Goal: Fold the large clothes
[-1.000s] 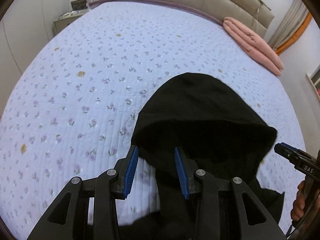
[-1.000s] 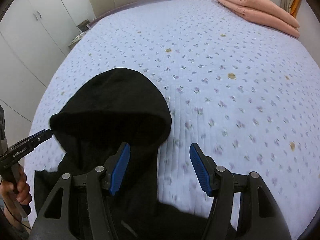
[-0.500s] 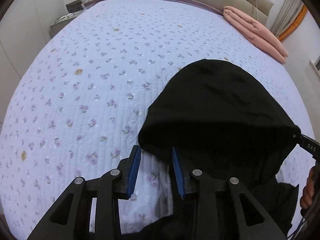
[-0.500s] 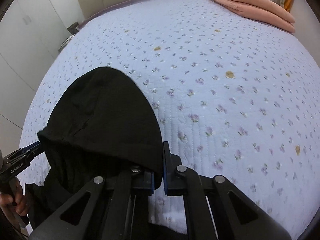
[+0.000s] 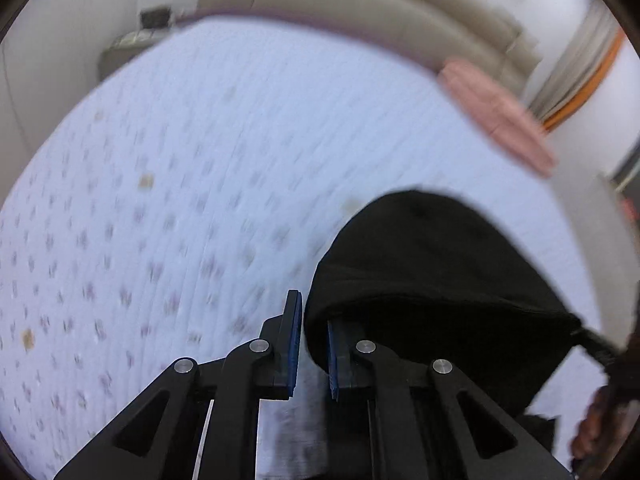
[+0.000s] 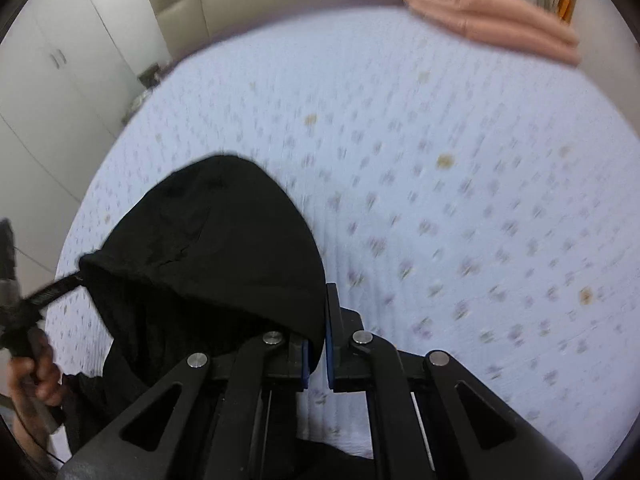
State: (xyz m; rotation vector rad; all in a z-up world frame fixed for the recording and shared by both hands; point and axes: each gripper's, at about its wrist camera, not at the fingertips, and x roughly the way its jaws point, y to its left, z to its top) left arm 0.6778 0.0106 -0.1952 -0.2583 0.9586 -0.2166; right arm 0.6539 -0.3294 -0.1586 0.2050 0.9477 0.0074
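Black garment's [image 5: 440, 272] lower body cut off

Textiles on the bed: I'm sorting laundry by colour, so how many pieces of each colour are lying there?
Black: 1, the hooded garment, each side of its hood opening pinched in a tool.
Pink: 1 folded stack by the headboard; its separate pieces can't be told.
Total: 2

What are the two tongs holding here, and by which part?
Both are shut on the black hoodie, each at one end of the hood's front rim: left tongs at one end, right tongs at the other.
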